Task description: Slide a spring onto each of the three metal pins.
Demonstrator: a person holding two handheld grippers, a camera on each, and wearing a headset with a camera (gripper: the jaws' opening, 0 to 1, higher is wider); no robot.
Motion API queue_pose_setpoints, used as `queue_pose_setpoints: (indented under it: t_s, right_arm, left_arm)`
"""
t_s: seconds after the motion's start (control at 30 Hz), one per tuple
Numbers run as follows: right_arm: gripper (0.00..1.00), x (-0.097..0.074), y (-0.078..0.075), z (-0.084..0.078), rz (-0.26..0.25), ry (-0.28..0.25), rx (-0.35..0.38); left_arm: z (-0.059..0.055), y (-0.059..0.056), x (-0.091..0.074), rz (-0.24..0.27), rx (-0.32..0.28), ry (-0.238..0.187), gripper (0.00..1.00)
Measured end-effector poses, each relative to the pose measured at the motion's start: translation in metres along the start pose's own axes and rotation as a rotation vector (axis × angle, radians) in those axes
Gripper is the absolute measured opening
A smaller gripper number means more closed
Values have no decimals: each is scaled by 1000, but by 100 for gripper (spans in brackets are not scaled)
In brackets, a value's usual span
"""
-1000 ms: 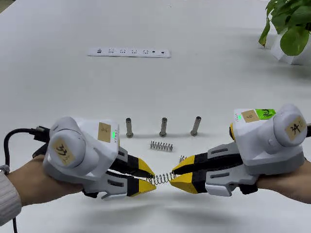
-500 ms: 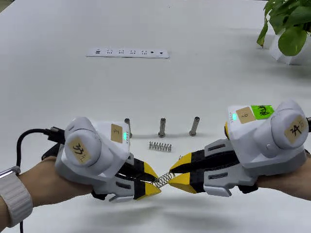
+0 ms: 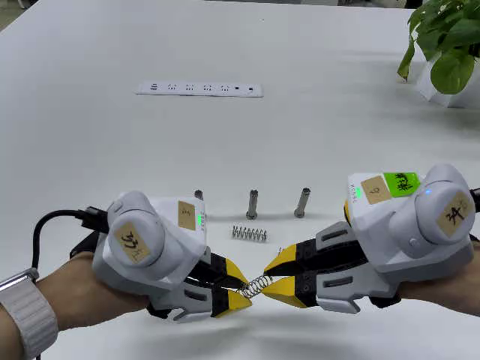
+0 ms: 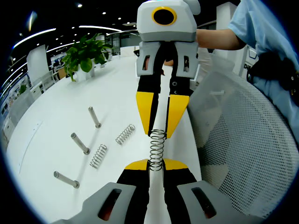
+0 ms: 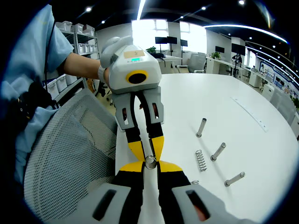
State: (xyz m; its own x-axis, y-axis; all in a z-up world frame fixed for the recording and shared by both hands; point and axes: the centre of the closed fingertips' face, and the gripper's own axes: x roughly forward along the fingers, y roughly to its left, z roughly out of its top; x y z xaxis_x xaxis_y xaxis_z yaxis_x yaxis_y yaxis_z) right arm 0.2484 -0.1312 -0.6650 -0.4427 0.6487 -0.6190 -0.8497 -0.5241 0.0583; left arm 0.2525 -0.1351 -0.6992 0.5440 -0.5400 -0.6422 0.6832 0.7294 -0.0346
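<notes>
The left gripper [image 3: 238, 289] and right gripper [image 3: 271, 276] both pinch one spring [image 3: 257, 283] between them above the table [image 3: 112, 150]; three pins [image 3: 252, 203] lie bare beside two loose springs [image 4: 98, 155], so nothing is threaded yet

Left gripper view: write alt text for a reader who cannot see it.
A coil spring is held by its ends between two yellow-tipped grippers: the left gripper from the bottom, the right gripper from the top. Left of them in the picture, three metal pins and two loose springs sit on a white table.
</notes>
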Motion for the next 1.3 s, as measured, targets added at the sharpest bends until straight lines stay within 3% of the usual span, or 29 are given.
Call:
queue_pose_setpoints:
  t_s: [0.1, 0.2, 0.43, 0.67, 1.3]
  right_arm:
    - [13, 0, -1, 0, 3, 5, -55]
    - [22, 0, -1, -5, 19, 47, -66]
    - [20, 6, -4, -12, 48, 98, -110]
    - [16, 13, -5, -19, 74, 121, -97]
    - [13, 13, -3, -18, 76, 107, -57]
  left_arm:
    - [1, 1, 0, 0, 5, -1, 9]
    - [3, 3, -1, 3, 16, 0, 9]
    - [4, 1, 3, -6, 42, 16, 9]
    - [2, 2, 8, -10, 60, 32, 9]
    - [7, 1, 12, -12, 54, 11, 9]
